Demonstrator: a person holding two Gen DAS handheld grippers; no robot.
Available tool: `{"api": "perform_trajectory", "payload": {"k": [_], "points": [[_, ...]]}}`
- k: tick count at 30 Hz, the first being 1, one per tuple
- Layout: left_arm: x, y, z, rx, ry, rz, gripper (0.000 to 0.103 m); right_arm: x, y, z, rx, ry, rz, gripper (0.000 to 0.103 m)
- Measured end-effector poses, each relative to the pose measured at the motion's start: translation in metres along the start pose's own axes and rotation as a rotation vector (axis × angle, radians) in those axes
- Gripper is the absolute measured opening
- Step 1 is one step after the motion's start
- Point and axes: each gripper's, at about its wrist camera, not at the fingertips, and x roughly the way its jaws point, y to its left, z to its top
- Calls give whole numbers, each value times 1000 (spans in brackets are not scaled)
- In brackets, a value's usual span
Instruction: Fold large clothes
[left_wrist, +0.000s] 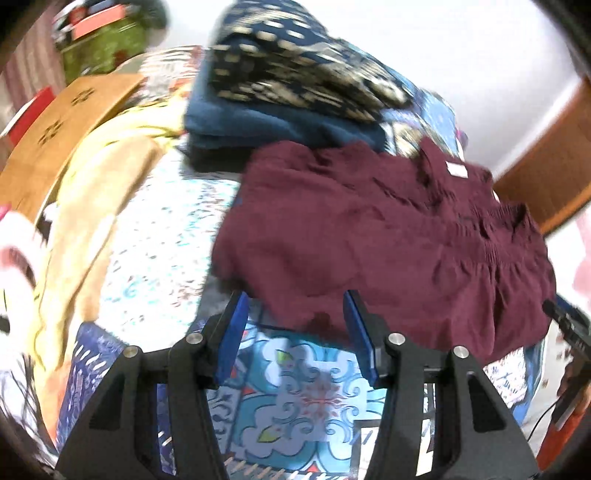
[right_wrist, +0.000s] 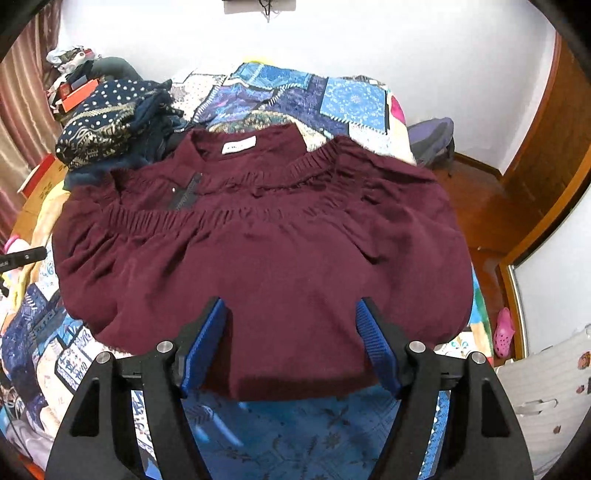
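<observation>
A maroon garment (right_wrist: 266, 258) with gathered elastic bands and a white neck label lies partly folded on the patchwork bedspread (right_wrist: 280, 435). It also shows in the left wrist view (left_wrist: 388, 240), to the upper right. My right gripper (right_wrist: 291, 314) is open, its blue pads either side of the garment's near hem, just above it. My left gripper (left_wrist: 295, 310) is open and empty, at the garment's lower left edge over the bedspread (left_wrist: 295, 398).
A pile of folded dark blue and dotted clothes (left_wrist: 295, 92) sits beyond the garment, also in the right wrist view (right_wrist: 110, 122). A yellow cloth (left_wrist: 85, 206) lies left. A wooden box (left_wrist: 66, 118), a door (right_wrist: 546, 155) and a pink shoe (right_wrist: 503, 332) are around the bed.
</observation>
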Motion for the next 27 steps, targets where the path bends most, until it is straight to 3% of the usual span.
{"api": "perform_trajectory", "payload": {"k": [4,10,12,18,23,27], "points": [[-1,22,0,-112,3,-79,52,-11,6,15,21,-58,22,69],[41,45,-9,-332,146,-347,52,-14,30,29,-9,-97,75,69],[53,46,-8,-373,172,-388,52,-9,40,28,-31,-81,109,69],[83,45,-9,-447,195,-379,53,20,50,20,-32,17,160,69],[98,43,-4,-497,131,-244,65,25,48,16,-30,24,164,69],[109,41,4,-558,101,-268,67,26,48,17,-38,24,164,69]]}}
